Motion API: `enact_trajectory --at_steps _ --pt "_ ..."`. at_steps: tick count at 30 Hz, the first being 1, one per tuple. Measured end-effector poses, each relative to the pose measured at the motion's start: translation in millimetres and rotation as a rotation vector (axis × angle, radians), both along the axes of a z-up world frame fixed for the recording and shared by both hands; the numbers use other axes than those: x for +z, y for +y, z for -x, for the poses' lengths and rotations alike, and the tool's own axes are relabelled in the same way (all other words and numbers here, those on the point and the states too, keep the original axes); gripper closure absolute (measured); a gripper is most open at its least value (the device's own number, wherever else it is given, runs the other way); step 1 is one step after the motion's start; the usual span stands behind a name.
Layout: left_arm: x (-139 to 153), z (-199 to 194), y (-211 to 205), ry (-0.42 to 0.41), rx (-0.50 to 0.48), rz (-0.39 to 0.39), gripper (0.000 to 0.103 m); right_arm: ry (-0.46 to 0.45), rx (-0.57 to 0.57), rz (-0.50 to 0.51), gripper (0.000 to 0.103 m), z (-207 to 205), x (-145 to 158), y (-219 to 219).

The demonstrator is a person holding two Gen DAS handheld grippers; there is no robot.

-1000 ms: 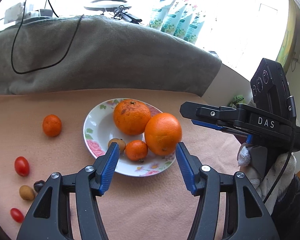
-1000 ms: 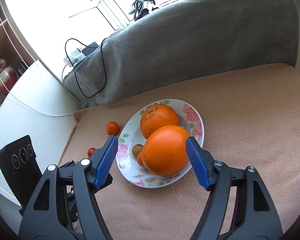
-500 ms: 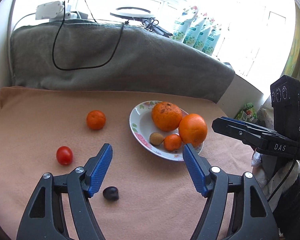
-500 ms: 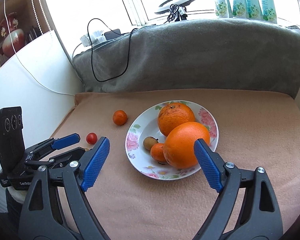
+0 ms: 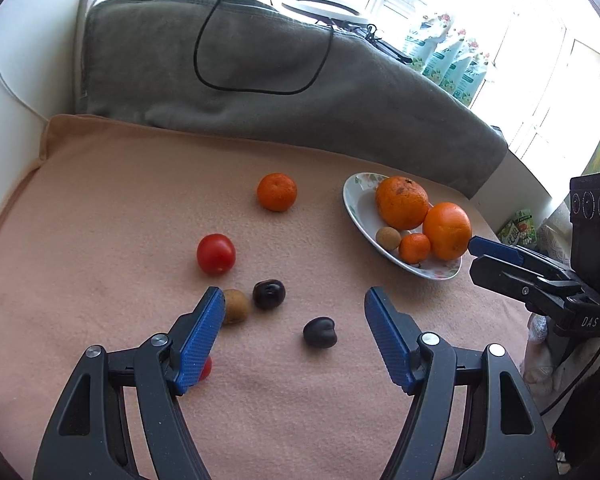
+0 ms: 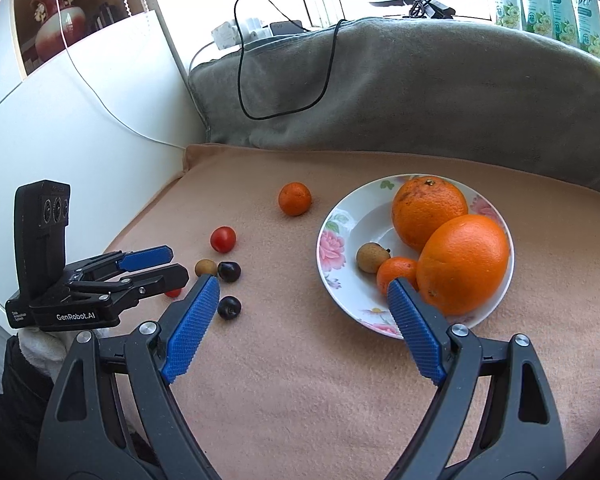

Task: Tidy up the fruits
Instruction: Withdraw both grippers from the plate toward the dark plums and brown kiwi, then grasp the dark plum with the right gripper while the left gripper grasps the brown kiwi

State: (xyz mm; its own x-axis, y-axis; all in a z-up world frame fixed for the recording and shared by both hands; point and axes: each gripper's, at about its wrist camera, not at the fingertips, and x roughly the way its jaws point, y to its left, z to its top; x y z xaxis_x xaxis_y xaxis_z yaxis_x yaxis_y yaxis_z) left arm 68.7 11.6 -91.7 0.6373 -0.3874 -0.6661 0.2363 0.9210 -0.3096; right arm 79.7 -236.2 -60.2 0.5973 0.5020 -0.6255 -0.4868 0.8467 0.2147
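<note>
A dark plum (image 5: 319, 332) lies loose on the surface (image 5: 100, 208), left of the plate (image 5: 358, 208), directly ahead between the left gripper (image 5: 294, 322) fingers, just opened wide, empty; the right gripper (image 6: 304, 294), likewise just opened, empty, hovers farther off.

My left claw's camera looks down close over loose fruit; my right's faces the plate (image 6: 380, 322). Both share the plate (image 5: 356, 208) and the blanket (image 5: 100, 200).
</note>
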Motion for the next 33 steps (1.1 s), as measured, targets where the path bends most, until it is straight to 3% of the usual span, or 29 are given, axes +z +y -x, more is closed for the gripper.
enact_trajectory --at_steps 4,10,16,33 --pt "-9 -3 7 0.020 0.014 -0.009 0.037 0.003 0.045 0.028 0.015 5 -8 16" --pt "-21 -9 12 0.050 0.017 -0.039 0.049 0.030 0.117 0.065 0.028 6 -22 40" --pt "-29 -16 15 0.069 0.016 -0.055 0.053 0.058 0.172 0.091 0.040 4 -36 61" --pt "-41 -28 21 0.098 0.002 -0.055 0.064 0.101 0.212 0.151 0.055 -20 -62 96"
